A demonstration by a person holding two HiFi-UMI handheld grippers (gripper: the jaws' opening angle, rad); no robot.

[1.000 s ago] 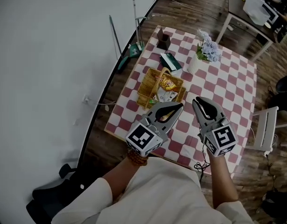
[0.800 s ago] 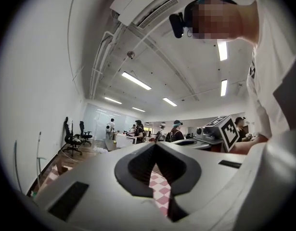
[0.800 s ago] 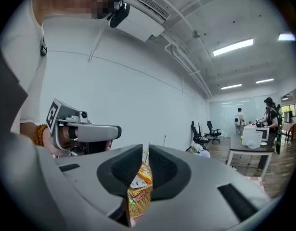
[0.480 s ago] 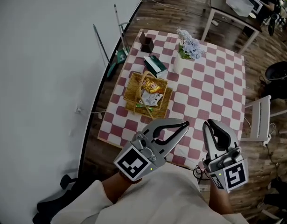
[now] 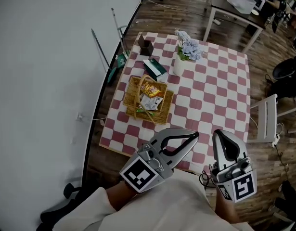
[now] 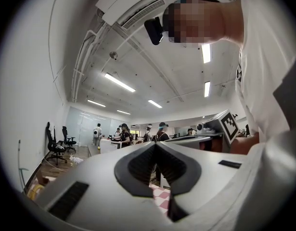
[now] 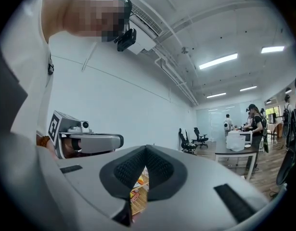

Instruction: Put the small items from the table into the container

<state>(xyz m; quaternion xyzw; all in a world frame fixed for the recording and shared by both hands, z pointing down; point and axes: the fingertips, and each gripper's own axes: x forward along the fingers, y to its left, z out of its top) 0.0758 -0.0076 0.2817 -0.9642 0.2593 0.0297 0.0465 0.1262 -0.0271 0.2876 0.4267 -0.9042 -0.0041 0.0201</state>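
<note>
1. Head view: we hold the left gripper [image 5: 193,136] and right gripper [image 5: 221,134] at the counter's [image 5: 215,95] near edge. Snack packets [image 5: 151,89] lie in the wicker basket [image 5: 133,93].
2. Left gripper view: we see its jaws closed together, holding nothing.
3. Right gripper view: we see its jaws closed together too, holding nothing.

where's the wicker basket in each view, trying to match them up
Head view: wicker basket about centre, white wall to its left.
Left gripper view: not clearly in it.
Right gripper view: a sliver of it low centre, through the gap below the right gripper's shut tongs.
Shared landmark: the white wall, left in the left gripper view, centre in the right.
</note>
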